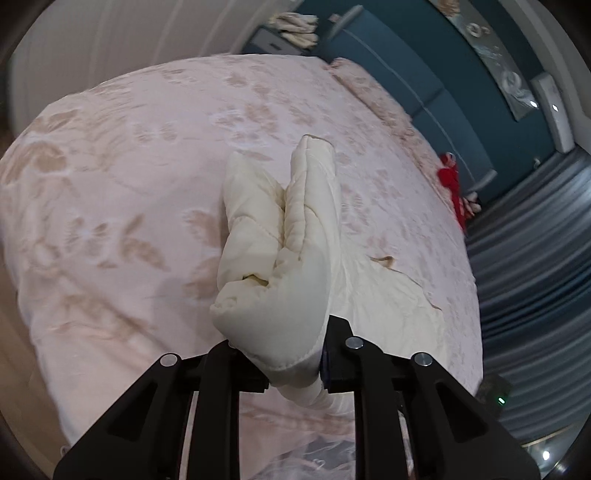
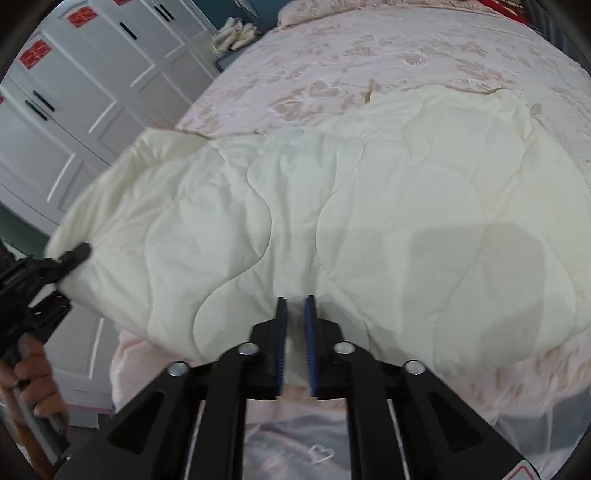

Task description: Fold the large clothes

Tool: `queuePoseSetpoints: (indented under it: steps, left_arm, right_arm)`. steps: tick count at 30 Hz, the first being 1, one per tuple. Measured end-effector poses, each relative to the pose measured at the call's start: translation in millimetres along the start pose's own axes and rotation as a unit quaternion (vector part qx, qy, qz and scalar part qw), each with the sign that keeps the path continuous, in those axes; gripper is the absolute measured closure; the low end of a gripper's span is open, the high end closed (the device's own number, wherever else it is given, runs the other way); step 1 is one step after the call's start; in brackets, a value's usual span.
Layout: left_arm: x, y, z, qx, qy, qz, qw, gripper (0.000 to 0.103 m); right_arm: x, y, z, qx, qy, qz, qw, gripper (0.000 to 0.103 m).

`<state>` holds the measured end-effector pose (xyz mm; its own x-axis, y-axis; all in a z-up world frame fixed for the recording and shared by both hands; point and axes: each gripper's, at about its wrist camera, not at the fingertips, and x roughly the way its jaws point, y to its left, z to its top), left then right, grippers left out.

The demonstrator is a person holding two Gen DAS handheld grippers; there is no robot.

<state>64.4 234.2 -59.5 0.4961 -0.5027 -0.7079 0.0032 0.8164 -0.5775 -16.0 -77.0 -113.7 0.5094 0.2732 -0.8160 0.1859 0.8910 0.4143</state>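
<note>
A cream quilted garment (image 2: 369, 206) lies spread over the near part of a pink floral bed (image 2: 406, 48). My left gripper (image 1: 291, 354) is shut on a bunched corner of the cream garment (image 1: 280, 258) and holds it up above the bed. It also shows at the left of the right wrist view (image 2: 74, 254), gripping the garment's left corner. My right gripper (image 2: 295, 306) is shut on the garment's near edge, with its blue pads (image 2: 281, 332) pinching a fold of fabric between them.
White wardrobe doors (image 2: 74, 92) stand to the left of the bed. A teal headboard wall (image 1: 424, 74) is beyond the bed, with a red item (image 1: 454, 184) by the far side. Folded pale cloths (image 1: 295, 26) sit on a bedside stand.
</note>
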Motion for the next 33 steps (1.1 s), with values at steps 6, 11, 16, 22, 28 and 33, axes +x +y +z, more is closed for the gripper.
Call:
queuePoseSetpoints:
  steps: [6, 11, 16, 22, 28, 33]
  left_arm:
    - [3, -4, -6, 0.008, -0.003, 0.02, 0.9998, 0.086]
    - [-5, -31, -12, 0.042, -0.007, 0.014, 0.999, 0.086]
    - [-12, -72, -21, 0.089, -0.009, -0.004, 0.996, 0.086]
    - [-10, -133, -40, 0.156, 0.007, -0.04, 0.9869, 0.086]
    - [11, -185, -62, 0.208, 0.029, -0.063, 0.9756, 0.086]
    - [21, -202, -58, 0.217, 0.028, -0.056, 0.9742, 0.086]
  right_arm:
    - [7, 1, -17, -0.013, 0.03, -0.02, 0.999, 0.103]
    - [30, -8, -19, -0.001, 0.045, -0.017, 0.999, 0.103]
    - [46, -18, -13, 0.007, 0.045, 0.008, 0.999, 0.103]
    - [62, -29, -8, 0.023, 0.056, 0.031, 0.998, 0.103]
    - [55, -35, -7, 0.037, 0.064, 0.044, 0.996, 0.103]
    - [9, -46, -20, 0.053, 0.047, 0.069, 0.995, 0.103]
